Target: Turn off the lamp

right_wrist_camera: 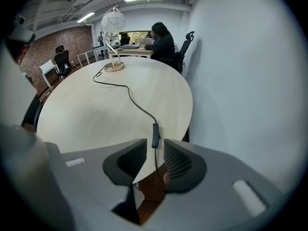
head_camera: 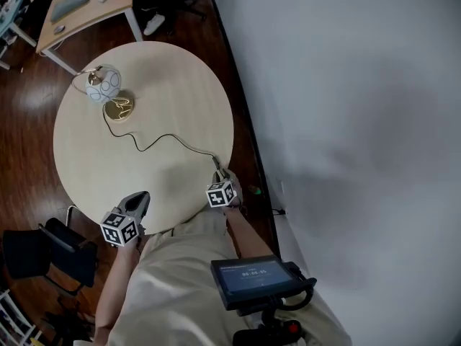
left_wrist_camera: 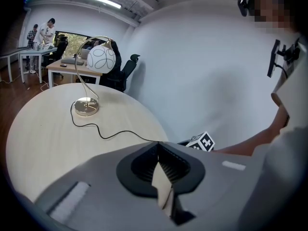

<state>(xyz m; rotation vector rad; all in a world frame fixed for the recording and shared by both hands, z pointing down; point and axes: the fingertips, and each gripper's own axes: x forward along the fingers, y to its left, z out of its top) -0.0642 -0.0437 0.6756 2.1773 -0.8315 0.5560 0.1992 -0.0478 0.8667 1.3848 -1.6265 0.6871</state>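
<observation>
The lamp has a white globe shade (head_camera: 103,83) with a looped pattern and a brass base (head_camera: 119,109), and stands at the far left of the round table (head_camera: 173,78). Its thin black cord (head_camera: 162,139) snakes over the table to the near right edge. An inline switch (right_wrist_camera: 155,135) sits on the cord there. My right gripper (right_wrist_camera: 155,146) is open, and the switch and cord lie in the gap between its fingertips, apart from the pads. It hangs over the table edge (head_camera: 218,175). My left gripper (head_camera: 137,202) is shut on nothing, over the table's near edge.
A white wall (head_camera: 346,85) runs close along the table's right side. A black chair (head_camera: 50,251) stands at the near left on the wooden floor. A desk (head_camera: 79,9) with items is beyond the table. A small screen (head_camera: 252,280) hangs at the person's front.
</observation>
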